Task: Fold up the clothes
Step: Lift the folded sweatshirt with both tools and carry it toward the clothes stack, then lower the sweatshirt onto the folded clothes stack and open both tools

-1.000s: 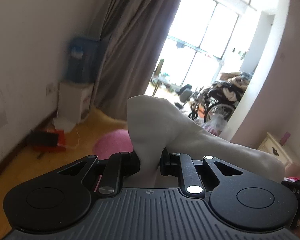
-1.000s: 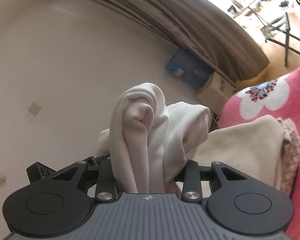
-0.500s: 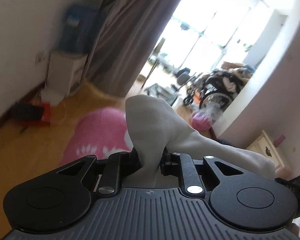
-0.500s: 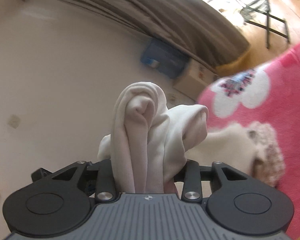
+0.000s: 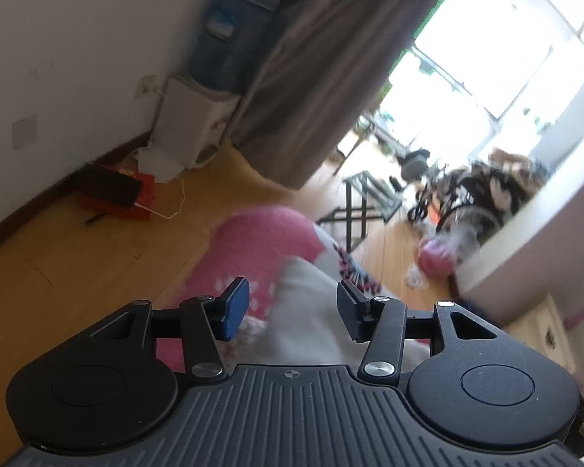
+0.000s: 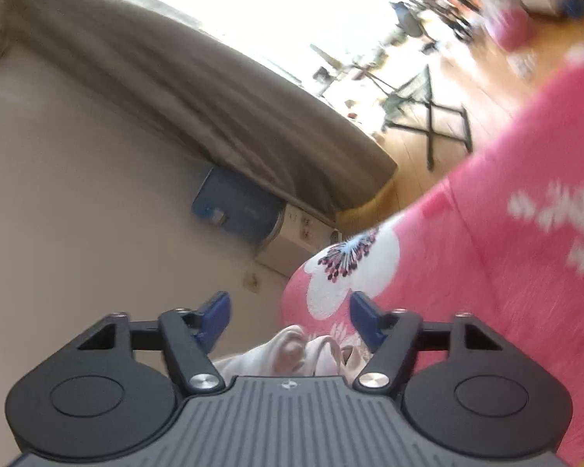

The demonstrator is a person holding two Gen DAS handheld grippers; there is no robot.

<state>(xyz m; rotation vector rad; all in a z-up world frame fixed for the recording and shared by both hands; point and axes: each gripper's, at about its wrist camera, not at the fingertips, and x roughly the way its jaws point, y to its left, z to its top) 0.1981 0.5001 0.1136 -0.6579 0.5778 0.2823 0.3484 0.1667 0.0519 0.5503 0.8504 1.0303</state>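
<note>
A white garment (image 5: 307,323) lies on the pink flowered bedspread (image 5: 261,241), seen blurred below and between my left gripper's fingers. My left gripper (image 5: 294,311) is open, its blue pads apart and clear of the cloth. In the right wrist view the same white garment (image 6: 292,356) shows as a bunched fold low down, just in front of the gripper body. My right gripper (image 6: 290,317) is open too, with nothing between its pads. The pink bedspread (image 6: 486,272) with a white flower fills the right side of that view.
A water dispenser (image 5: 214,78) stands against the wall beside a grey curtain (image 5: 315,78). A red box (image 5: 116,194) with a white cable lies on the wooden floor. A folding rack (image 5: 362,206) and a wheelchair (image 5: 479,194) stand near the bright window. A pale cabinet (image 5: 545,330) is at right.
Both grippers have opened and let go of the white garment, which dropped onto the pink bedspread. Both cameras have swung, blurring the views.
</note>
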